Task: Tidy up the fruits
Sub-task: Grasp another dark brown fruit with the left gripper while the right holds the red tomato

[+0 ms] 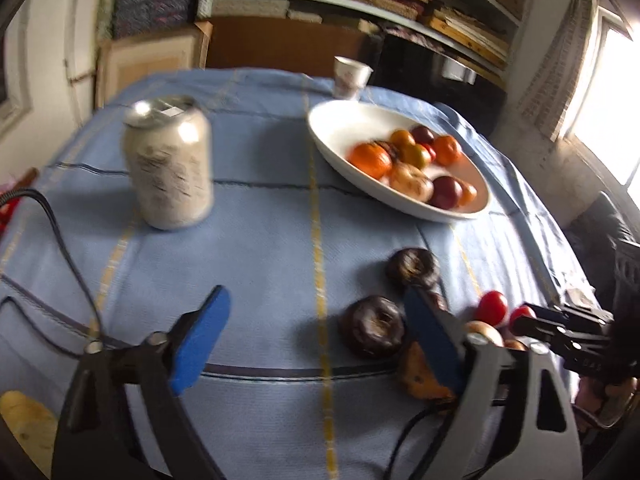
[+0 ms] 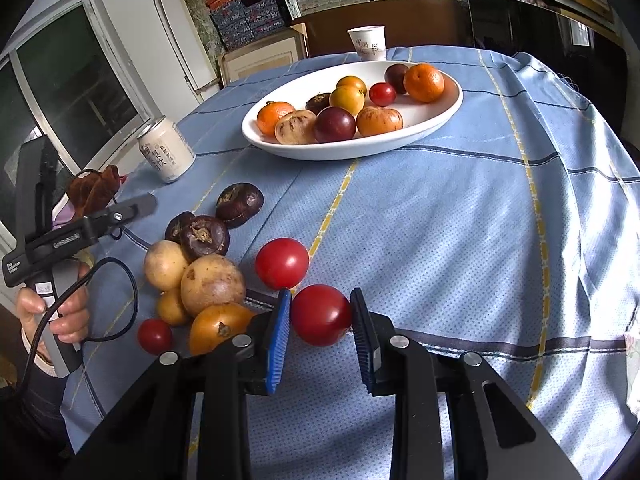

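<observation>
My right gripper (image 2: 320, 300) is shut on a red tomato (image 2: 320, 315) low over the blue cloth. A second tomato (image 2: 282, 263) lies just beyond it. To their left is a loose heap: dark brown fruits (image 2: 204, 236), yellow-brown fruits (image 2: 212, 284), an orange one (image 2: 216, 328) and a small tomato (image 2: 155, 336). The white oval plate (image 2: 452, 108) further back holds several oranges, plums and other fruits. My left gripper (image 1: 316, 296) is open over the cloth. One dark brown fruit (image 1: 372, 332) lies untouched just inside its right finger (image 1: 424, 332).
A drinks can (image 1: 170, 164) stands left of the plate (image 1: 332, 120). A paper cup (image 2: 368, 42) is at the table's far edge. A hand (image 2: 60, 312) and a black cable (image 2: 120, 300) are at the left. The cloth hangs over the table's right edge.
</observation>
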Demonstrator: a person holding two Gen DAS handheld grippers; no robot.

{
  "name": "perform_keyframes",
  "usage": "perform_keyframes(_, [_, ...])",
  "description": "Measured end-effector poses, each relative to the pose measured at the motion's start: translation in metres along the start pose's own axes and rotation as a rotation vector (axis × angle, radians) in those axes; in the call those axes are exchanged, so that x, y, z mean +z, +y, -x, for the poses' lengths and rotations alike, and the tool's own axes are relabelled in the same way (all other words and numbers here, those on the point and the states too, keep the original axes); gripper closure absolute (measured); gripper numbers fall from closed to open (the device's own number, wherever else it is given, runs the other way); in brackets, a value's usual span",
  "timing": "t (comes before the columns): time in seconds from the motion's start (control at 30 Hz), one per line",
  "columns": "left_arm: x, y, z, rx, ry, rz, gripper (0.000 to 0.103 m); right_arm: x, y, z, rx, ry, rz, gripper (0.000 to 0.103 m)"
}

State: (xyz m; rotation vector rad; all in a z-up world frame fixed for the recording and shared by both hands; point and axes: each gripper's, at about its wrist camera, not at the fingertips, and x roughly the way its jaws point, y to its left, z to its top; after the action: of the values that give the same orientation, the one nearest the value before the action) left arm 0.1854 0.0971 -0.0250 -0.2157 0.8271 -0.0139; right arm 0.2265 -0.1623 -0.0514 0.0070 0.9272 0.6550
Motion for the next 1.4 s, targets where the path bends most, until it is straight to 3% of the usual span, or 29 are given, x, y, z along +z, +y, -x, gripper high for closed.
perform_keyframes(0.23, [-0.006,-0.019,-0.014,-0.064,0.066,-0.061,0.046,0.0,-0.001,0.001,0.001,-0.001,0.001,0.073])
perform_keyframes(0.4, [-0.006,-0.022,-0.024,-0.109,0.105,-0.047,0.054,0.0,-0.001,0.0,-0.007,0.001,0.001,0.073])
perform_keyframes(0.63, [-0.003,-0.031,-0.032,-0.126,0.13,-0.055,0.054,0.0,-0.001,0.001,-0.004,-0.003,-0.002,0.073])
perform_keyframes(0.9, [-0.008,-0.04,-0.018,0.015,0.096,-0.162,0.053,0.0,0.0,-0.001,-0.01,0.005,0.001,0.073])
perform_keyframes(1.17, [0.002,-0.038,-0.036,-0.083,0.194,-0.079,0.054,0.001,-0.003,-0.002,-0.016,0.004,-0.013,0.073])
perform_keyframes(1.4, [-0.002,-0.036,-0.033,-0.087,0.194,-0.071,0.061,0.001,-0.002,-0.002,-0.014,0.002,-0.006,0.073])
